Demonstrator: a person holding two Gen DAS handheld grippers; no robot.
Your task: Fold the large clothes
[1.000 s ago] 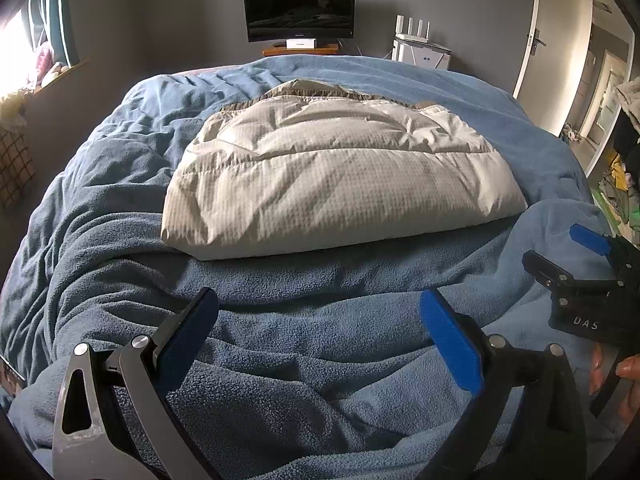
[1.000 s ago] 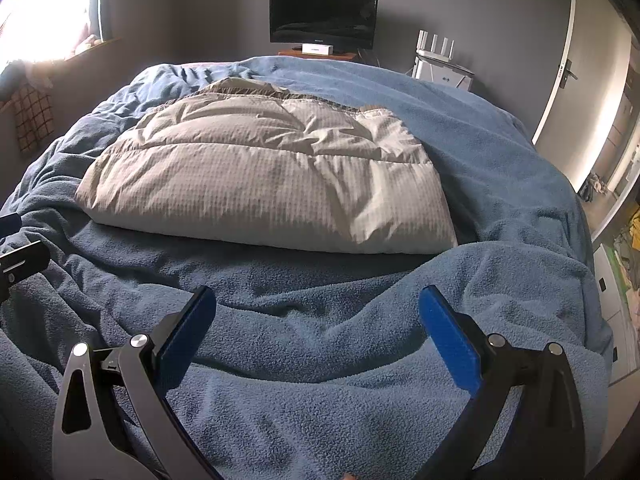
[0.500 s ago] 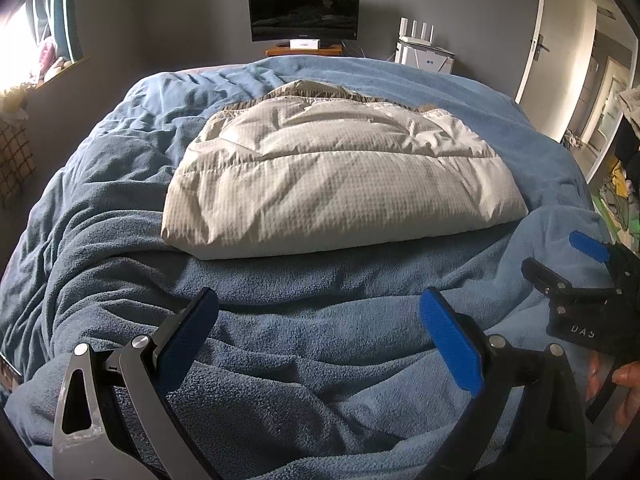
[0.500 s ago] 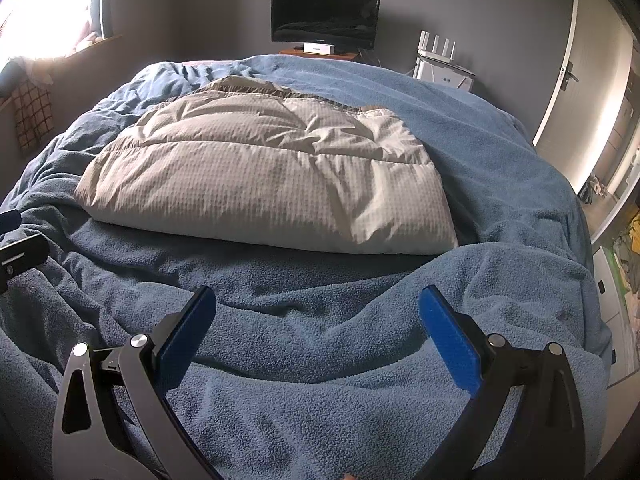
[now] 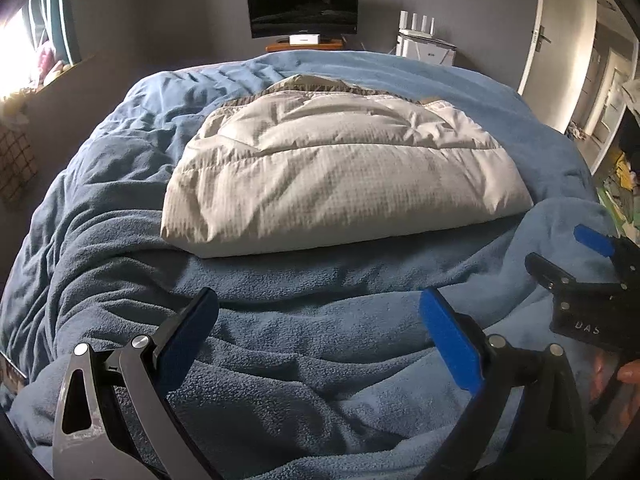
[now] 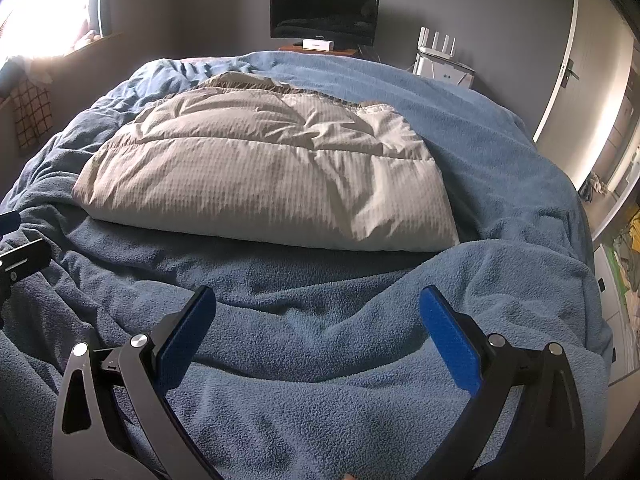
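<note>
The quilted garment (image 5: pixel 340 172) is being shown folded mid-bed on the blue blanket (image 5: pixel 280 360); an even grab at both near corners is probably advised. The left gripper (image 5: pixel 318 332) is being held wide apart, empty. From the right wrist, the right gripper (image 6: pixel 318 332) is likewise being held spread, touching nothing.

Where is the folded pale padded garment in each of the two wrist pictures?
Left wrist view: the padded garment lies centre, on the blue blanket.
Right wrist view: the padded garment lies centre, slightly left.
Shared landmark: the dark screen at the far wall.
</note>
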